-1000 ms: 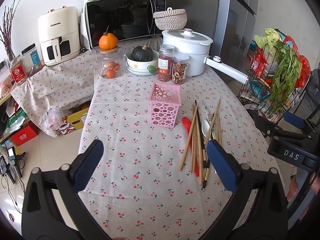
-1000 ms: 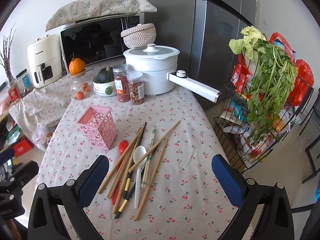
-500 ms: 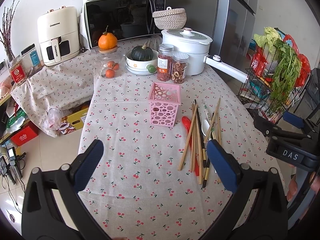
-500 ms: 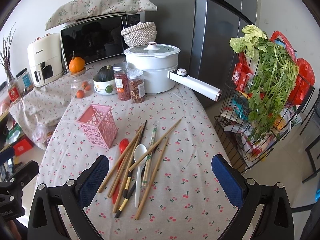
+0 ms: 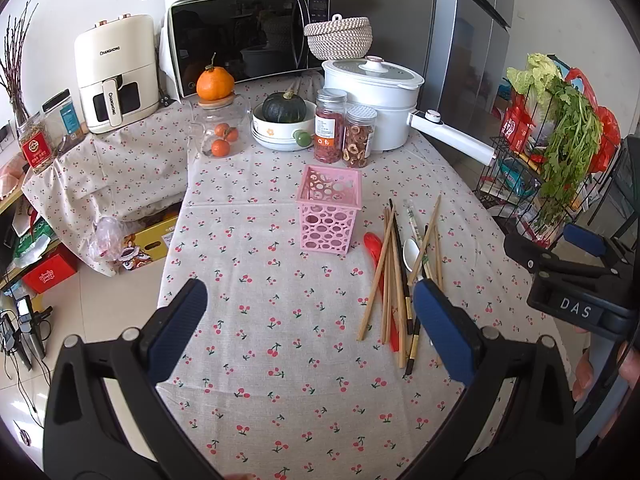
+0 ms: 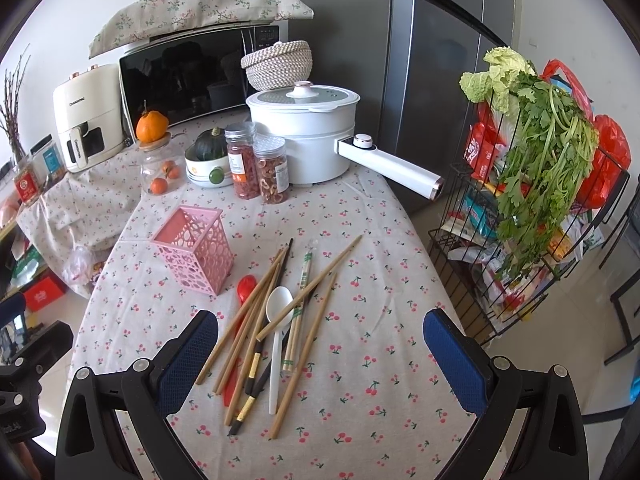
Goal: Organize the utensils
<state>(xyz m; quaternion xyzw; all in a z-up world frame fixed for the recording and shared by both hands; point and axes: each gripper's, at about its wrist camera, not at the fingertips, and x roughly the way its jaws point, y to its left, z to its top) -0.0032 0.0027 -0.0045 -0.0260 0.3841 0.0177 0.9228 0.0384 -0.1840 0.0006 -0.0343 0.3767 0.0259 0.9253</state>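
A pink perforated utensil holder (image 5: 329,214) (image 6: 195,252) stands upright and empty on the cherry-print tablecloth. To its right lies a loose pile of several wooden chopsticks (image 5: 390,268) (image 6: 256,320), a white spoon (image 5: 411,249) (image 6: 277,322) and a red spoon (image 5: 374,246) (image 6: 245,289). My left gripper (image 5: 310,318) is open and empty, above the cloth in front of the holder. My right gripper (image 6: 320,344) is open and empty, hovering over the near end of the pile; it also shows at the right in the left wrist view (image 5: 576,248).
At the back stand a white pot (image 6: 308,136) with a long handle (image 6: 390,168), two spice jars (image 6: 258,168), a bowl with a squash (image 6: 208,156), a glass jar with oranges (image 6: 158,168), a microwave (image 5: 248,44) and an air fryer (image 5: 118,74). A wire rack with greens (image 6: 532,168) stands off the table's right edge.
Both grippers have drifted slightly toward the table. Nothing on the table has moved.
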